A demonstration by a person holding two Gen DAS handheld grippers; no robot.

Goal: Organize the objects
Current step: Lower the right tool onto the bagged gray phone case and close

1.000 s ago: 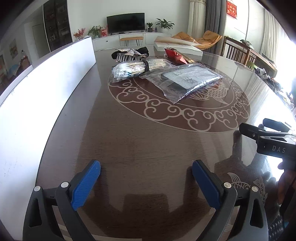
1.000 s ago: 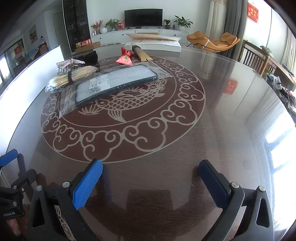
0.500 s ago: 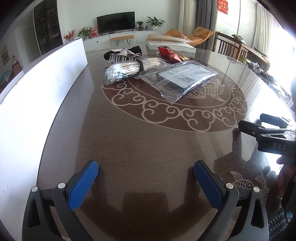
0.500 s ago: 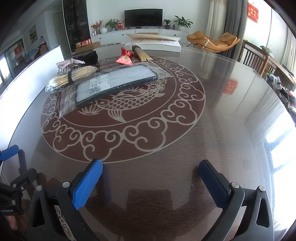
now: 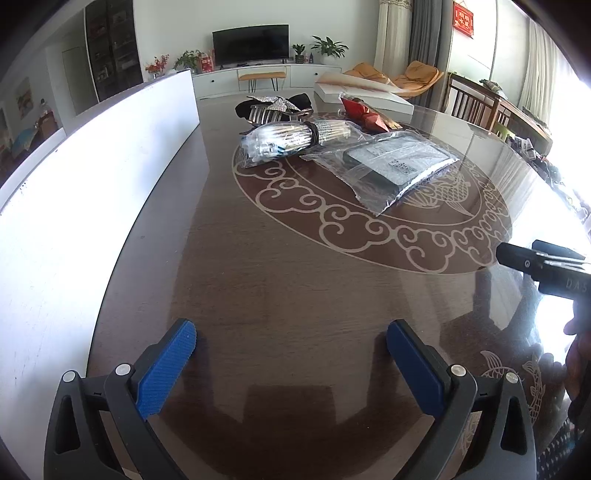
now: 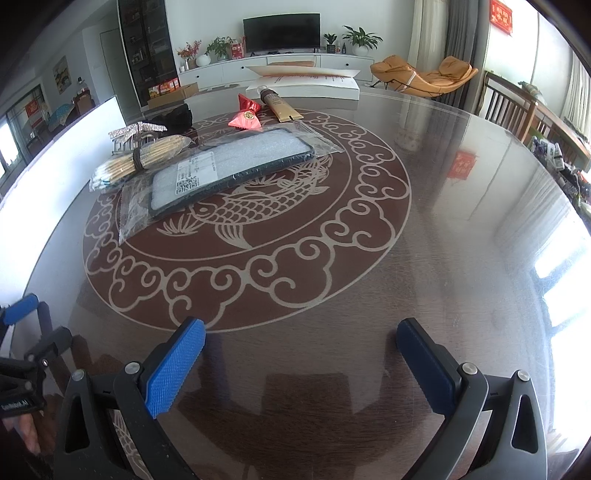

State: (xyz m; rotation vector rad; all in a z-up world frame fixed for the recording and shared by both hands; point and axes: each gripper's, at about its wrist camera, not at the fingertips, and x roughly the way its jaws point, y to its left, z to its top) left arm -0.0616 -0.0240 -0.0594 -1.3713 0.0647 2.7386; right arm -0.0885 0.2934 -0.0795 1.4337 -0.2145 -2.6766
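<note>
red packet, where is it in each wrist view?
Left wrist: red packet upper centre-right, far behind the bagged dark case.
Right wrist: red packet upper centre-left, beyond the same case, beside the gold tube.
Shared landmark: the TV on the far wall.

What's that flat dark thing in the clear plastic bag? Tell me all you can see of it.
The case is a flat, dark-rimmed rectangle with a pale grey face, sealed in a crinkled clear bag bearing a white label with a QR code. It lies flat and aslant on the table, over the fish pattern. The stick bundle lies along its far-left side. No claw touches it.
</note>
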